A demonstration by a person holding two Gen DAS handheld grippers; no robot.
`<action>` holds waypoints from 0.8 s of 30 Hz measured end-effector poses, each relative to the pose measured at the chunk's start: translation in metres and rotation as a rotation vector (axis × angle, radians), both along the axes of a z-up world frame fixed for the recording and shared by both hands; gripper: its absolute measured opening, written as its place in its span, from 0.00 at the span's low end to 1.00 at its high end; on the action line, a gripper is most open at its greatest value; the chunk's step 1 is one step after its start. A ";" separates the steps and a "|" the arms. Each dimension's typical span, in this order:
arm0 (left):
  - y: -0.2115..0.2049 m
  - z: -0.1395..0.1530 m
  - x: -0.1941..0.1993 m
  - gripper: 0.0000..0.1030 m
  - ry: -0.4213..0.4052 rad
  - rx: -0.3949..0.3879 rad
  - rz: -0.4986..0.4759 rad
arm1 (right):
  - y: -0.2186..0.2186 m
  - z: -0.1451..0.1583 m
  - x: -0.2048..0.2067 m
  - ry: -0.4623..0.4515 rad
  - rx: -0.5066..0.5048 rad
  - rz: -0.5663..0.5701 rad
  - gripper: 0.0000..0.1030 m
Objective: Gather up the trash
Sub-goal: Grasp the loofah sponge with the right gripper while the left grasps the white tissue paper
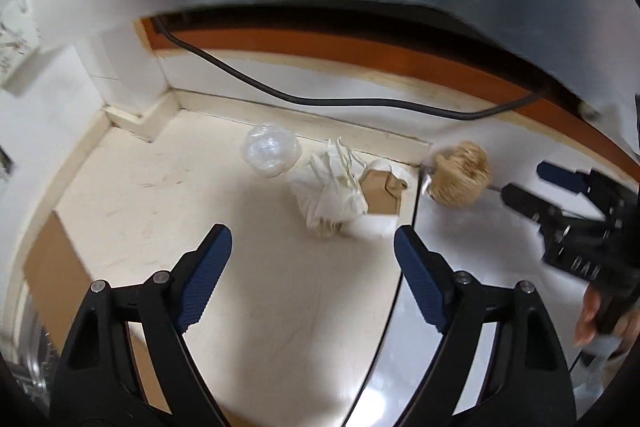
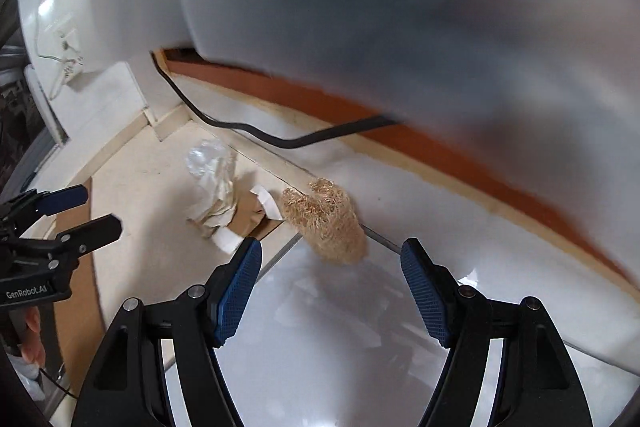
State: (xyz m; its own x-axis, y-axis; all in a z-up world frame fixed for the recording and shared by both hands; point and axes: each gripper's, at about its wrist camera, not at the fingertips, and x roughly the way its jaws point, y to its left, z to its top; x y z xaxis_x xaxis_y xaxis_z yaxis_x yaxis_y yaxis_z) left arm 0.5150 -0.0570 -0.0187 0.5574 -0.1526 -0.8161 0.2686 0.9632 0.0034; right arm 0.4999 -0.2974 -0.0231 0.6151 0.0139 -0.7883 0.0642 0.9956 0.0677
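On the cream floor [image 1: 168, 187] by the wall lie crumpled paper [image 1: 332, 187], a clear plastic wad [image 1: 271, 154] and a straw-like tuft [image 1: 460, 173]. Left gripper [image 1: 312, 255] and right gripper [image 2: 331, 263] hover above them, jaws apart, holding nothing.

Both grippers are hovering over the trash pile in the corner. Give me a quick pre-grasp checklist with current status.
1. Left gripper open, empty: ok.
2. Right gripper open, empty: ok.
3. Crumpled white paper ahead of the left gripper, unobstructed: ok.
4. Tan fibre ball ahead of the right gripper: ok.
5. Clear plastic wad apart from the black cable: ok.
6. Trash bin or bag within reach: cannot tell.
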 end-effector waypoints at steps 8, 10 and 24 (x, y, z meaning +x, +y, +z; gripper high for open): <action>-0.004 -0.053 0.053 0.78 0.068 -0.072 0.049 | 0.003 -0.045 0.036 0.013 -0.006 -0.020 0.71; -0.001 -0.065 0.063 0.78 0.094 -0.109 0.072 | 0.003 -0.052 0.039 0.014 -0.013 -0.013 0.71; 0.011 -0.118 0.089 0.38 0.197 -0.272 0.129 | 0.002 -0.084 0.043 0.012 0.002 -0.001 0.37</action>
